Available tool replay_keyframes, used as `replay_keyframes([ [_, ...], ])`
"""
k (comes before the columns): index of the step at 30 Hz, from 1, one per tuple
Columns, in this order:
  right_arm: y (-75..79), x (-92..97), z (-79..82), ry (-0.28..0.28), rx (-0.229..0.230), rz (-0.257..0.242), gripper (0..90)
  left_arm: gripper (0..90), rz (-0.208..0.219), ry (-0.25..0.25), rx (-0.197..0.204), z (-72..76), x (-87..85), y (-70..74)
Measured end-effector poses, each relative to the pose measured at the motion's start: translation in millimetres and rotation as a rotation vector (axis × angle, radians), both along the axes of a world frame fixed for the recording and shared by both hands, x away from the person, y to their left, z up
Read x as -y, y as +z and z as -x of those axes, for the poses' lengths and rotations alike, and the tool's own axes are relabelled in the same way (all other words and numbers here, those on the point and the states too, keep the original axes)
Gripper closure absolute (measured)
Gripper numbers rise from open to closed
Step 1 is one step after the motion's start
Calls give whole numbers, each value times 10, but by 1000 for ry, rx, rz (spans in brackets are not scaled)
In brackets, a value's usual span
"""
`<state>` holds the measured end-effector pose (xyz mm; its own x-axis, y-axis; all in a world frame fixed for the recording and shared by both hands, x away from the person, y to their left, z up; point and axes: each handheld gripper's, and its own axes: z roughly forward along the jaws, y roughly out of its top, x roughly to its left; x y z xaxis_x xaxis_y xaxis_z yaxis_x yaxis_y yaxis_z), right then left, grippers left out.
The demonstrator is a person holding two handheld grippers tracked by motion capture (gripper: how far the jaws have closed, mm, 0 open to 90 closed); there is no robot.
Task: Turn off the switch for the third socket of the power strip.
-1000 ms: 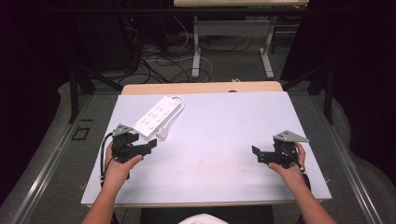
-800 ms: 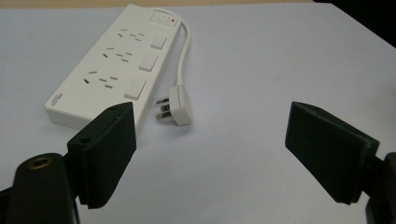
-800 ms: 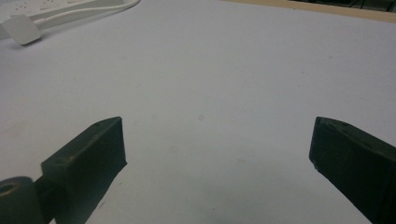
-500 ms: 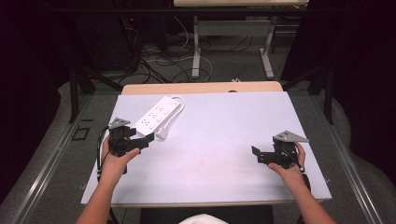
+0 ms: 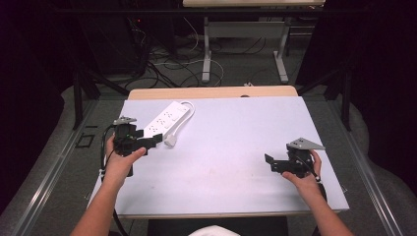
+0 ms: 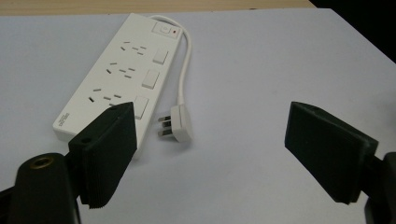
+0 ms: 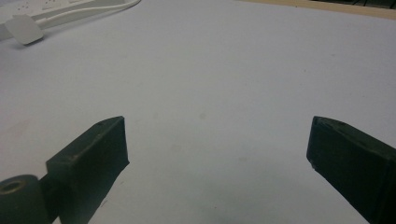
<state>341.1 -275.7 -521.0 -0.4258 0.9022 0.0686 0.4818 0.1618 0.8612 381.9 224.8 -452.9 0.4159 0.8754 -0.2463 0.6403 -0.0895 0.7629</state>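
A white power strip [image 5: 164, 118] [image 6: 116, 74] with several sockets and switches lies at the back left of the pale table top [image 5: 231, 132]. Its cord loops round to a white plug [image 5: 170, 141] [image 6: 175, 123] lying flat beside it. My left gripper [image 5: 156, 139] [image 6: 229, 154] hovers just in front of the strip, open, with nothing between its jaws; the plug lies ahead of the left jaw. My right gripper [image 5: 270, 163] [image 7: 219, 158] rests low over bare table at the right, open and empty. The plug [image 7: 21, 28] shows far off in the right gripper view.
A wooden strip [image 5: 211, 92] runs along the table's back edge. Beyond it, on the floor, lie cables [image 5: 167, 64] and the legs of another desk [image 5: 206, 54]. Dark frames stand on both sides.
My left gripper has lifted and drifted towards the back left, nearer the power strip. The right gripper has stayed still. The strip and plug have not moved.
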Motion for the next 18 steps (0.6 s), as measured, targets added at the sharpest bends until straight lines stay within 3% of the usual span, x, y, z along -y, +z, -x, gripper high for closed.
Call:
replay_keyframes([
  [3, 2, -6, 4, 0, 2, -3, 49, 184, -17, 2, -10, -37, 15, 22],
  [5, -1, -9, 1, -2, 8, -1, 49, 191, -15, 3, -45, -62, 30, 42],
  [18, -5, -8, 1, 3, 0, -8, 58, 190, -40, 3, -55, -225, 125, 148],
])
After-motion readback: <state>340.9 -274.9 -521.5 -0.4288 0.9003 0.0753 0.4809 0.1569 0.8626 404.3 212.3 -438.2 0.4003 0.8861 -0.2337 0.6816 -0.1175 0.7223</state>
